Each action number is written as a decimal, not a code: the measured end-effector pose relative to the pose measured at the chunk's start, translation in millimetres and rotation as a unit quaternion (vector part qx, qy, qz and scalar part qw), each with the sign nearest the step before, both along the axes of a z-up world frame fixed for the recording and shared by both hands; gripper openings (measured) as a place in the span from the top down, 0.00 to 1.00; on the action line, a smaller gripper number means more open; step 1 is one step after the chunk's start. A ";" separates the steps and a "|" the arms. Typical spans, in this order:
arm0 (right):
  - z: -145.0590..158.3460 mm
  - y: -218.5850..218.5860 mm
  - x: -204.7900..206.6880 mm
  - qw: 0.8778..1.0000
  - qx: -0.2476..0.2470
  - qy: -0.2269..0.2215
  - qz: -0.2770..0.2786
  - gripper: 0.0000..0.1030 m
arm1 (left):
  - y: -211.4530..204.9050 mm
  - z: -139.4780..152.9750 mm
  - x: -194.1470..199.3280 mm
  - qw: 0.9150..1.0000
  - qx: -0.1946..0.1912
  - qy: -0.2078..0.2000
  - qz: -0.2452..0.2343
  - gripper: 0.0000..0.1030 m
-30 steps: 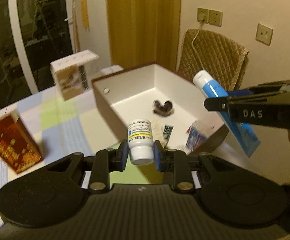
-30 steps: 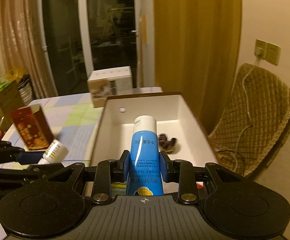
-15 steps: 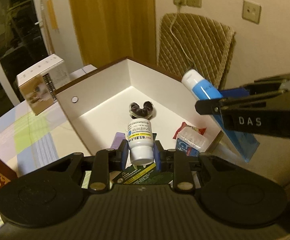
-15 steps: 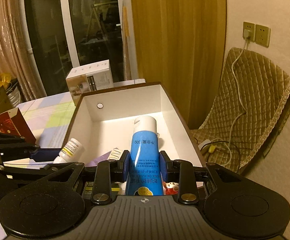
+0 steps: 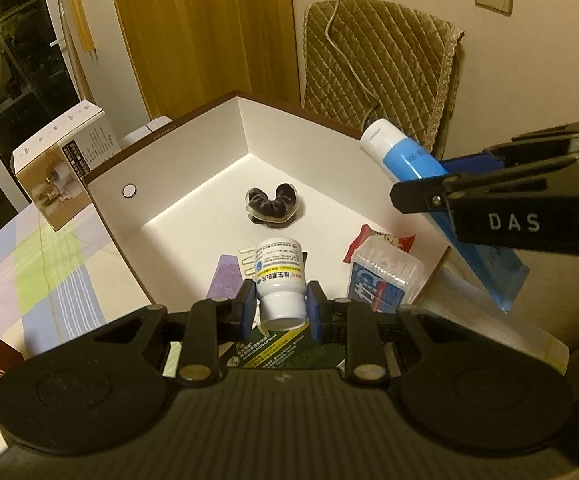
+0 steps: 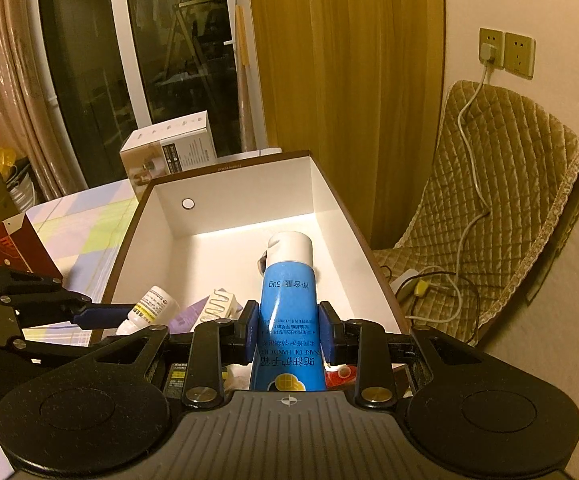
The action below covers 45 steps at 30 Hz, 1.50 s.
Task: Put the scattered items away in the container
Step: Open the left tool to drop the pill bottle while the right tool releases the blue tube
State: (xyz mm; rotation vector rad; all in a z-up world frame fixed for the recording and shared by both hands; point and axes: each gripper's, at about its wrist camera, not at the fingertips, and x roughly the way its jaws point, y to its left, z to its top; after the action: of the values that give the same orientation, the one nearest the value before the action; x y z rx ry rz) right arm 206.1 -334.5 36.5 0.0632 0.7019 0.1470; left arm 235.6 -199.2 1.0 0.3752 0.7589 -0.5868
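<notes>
While both loads hang over the open box, the step in hand reads as the release, and doing it well means lowering before letting go. Nearest in the left wrist view, the left hand-held gripper (image 5: 281,309) is clamped on the cap end of a small white pill bottle (image 5: 280,276), whose body points forward over the near part of the container (image 5: 193,172). Just beneath it lie a dark green packet (image 5: 273,350) and a lilac card (image 5: 225,278), so the bottle is best laid on its side among them, not dropped from height where it could bounce or roll. To its right sits a clear-lidded blue box (image 5: 381,280) on a red sachet (image 5: 369,240); release clear of that lid.

Nearest in the right wrist view, the right hand-held gripper (image 6: 288,330) is closed around the middle of a blue hand-cream tube (image 6: 287,292), white cap pointing away over the box floor. Since the tube is long, it should probably go down along the right wall, parallel to it, so the crimped tail does not catch the rim.

Farther in, a dark hair scrunchie (image 5: 272,204) rests on bare white floor; that open space beyond it suits the tube. Outside the container, on the checked counter (image 5: 41,264), a white carton (image 5: 63,164) and a red box (image 6: 9,246) still wait.
</notes>
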 end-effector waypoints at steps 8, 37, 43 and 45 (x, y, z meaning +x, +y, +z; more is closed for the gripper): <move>-0.1 -0.6 0.6 1.000 -0.001 -0.001 -0.001 0.68 | 2.9 1.8 -0.4 1.000 0.001 -0.008 0.004 0.70; -4.2 27.5 11.1 0.999 0.001 0.010 0.034 0.68 | 41.7 19.6 -11.8 0.998 -0.022 -0.021 0.048 0.66; -8.7 34.6 16.2 0.999 -0.003 0.016 0.042 0.68 | 47.6 20.2 -12.6 0.998 -0.024 -0.023 0.055 0.66; -10.6 36.6 18.0 0.999 -0.006 0.017 0.045 0.68 | 50.6 20.3 -13.0 0.998 -0.025 -0.024 0.059 0.64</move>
State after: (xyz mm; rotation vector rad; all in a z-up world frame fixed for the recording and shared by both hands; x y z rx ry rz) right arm 224.1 -297.9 26.0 0.0236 0.7400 0.2282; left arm 222.5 -148.6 21.3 0.2950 0.7141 -0.4830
